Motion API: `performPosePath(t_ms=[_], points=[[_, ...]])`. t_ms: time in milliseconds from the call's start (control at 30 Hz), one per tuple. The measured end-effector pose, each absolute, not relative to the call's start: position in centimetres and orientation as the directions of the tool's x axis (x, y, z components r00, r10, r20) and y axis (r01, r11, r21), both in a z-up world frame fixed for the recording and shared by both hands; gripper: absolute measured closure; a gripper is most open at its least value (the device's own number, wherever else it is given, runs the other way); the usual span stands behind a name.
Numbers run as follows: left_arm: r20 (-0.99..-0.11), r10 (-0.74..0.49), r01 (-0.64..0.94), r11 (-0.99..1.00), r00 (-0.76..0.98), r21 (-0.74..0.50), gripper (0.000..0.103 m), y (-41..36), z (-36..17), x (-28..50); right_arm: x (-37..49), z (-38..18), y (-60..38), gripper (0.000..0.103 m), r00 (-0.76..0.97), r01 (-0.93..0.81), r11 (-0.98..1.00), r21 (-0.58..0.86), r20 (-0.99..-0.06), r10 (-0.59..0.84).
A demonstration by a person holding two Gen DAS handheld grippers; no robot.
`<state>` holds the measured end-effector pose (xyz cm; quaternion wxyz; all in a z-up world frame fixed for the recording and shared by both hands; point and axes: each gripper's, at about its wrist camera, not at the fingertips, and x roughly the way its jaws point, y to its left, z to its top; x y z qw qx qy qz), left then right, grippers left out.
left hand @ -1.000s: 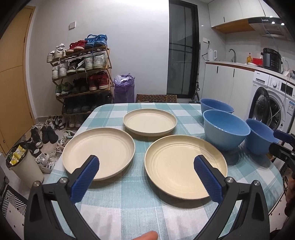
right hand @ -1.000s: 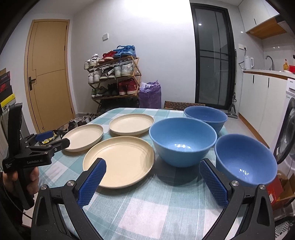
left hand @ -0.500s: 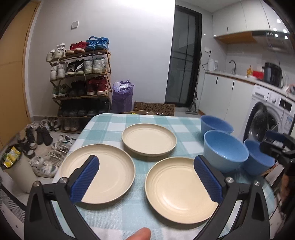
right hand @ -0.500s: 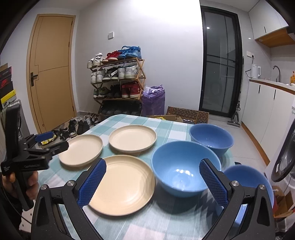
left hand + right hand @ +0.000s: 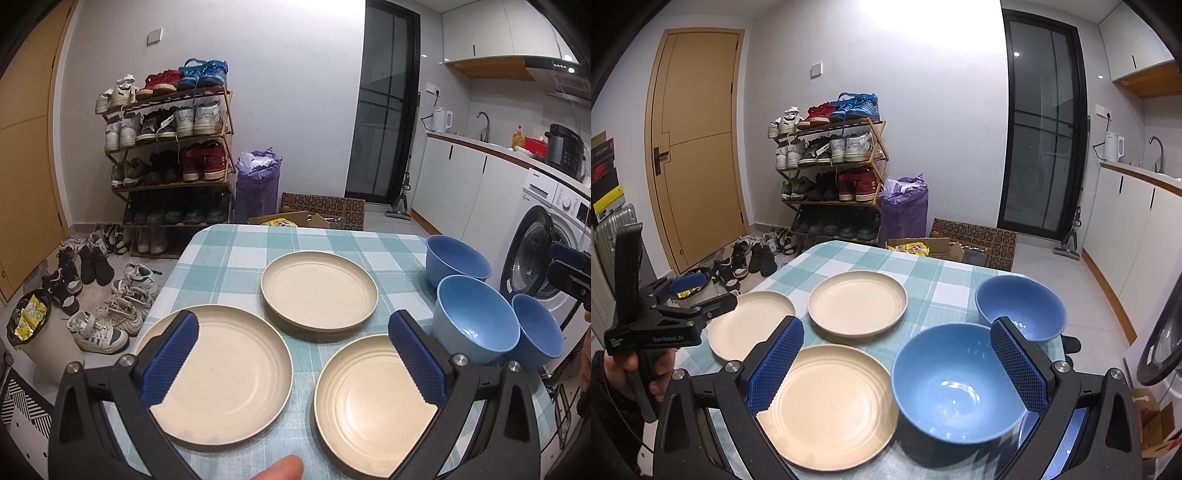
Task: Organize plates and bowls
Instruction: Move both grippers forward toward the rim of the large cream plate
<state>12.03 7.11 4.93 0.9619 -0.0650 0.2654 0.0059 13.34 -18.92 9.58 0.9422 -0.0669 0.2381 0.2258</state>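
Note:
Three cream plates lie on the checked table (image 5: 229,254): one near left (image 5: 229,373), one near right (image 5: 365,410), one farther back (image 5: 319,290). Three blue bowls stand at the right: far (image 5: 456,260), middle (image 5: 474,319), nearest (image 5: 535,330). In the right wrist view the middle bowl (image 5: 955,380) and the far bowl (image 5: 1019,308) show. My left gripper (image 5: 295,360) is open and empty, held above the near plates. My right gripper (image 5: 895,363) is open and empty above the near right plate (image 5: 831,402) and the middle bowl.
A shoe rack (image 5: 170,155) stands against the far wall, with loose shoes (image 5: 110,317) on the floor left of the table. A purple bag (image 5: 258,188) and a cardboard box (image 5: 321,214) sit beyond the table. A washing machine (image 5: 554,236) is at the right.
Both grippers have risen and pulled back from the table, so the plates and bowls sit lower and smaller in view. Both stay open and empty. Nothing on the table moved.

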Motion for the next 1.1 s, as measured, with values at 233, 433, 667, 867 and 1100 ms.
performPosePath(t_ms=[233, 433, 667, 867, 1100], points=[[-0.533, -0.024, -0.046, 0.992, 0.845, -0.116, 0.0, 7.6, 5.3, 14.6, 16.0, 11.2, -18.0, 0.0, 0.772, -0.463, 0.886, -0.028, -0.504, 0.387], [-0.556, -0.019, -0.044, 0.994, 0.831, -0.099, 0.0, 8.1, 5.7, 16.7, 18.0, 12.1, -17.4, 0.0, 0.76, -0.471, 0.881, -0.035, -0.524, 0.385], [-0.567, 0.015, -0.066, 0.995, 0.824, -0.07, 0.0, 8.5, 6.0, 18.8, 20.2, 13.1, -16.2, 0.0, 0.747, -0.484, 0.874, -0.043, -0.541, 0.387], [-0.57, 0.027, -0.067, 0.997, 0.821, -0.049, 0.0, 8.5, 6.1, 20.3, 22.4, 13.1, -15.4, 0.0, 0.726, -0.487, 0.873, -0.017, -0.563, 0.394], [-0.588, 0.015, -0.056, 0.997, 0.809, -0.052, 0.0, 8.8, 5.3, 22.2, 25.2, 12.2, -14.4, 0.0, 0.699, -0.486, 0.874, 0.004, -0.598, 0.391]])
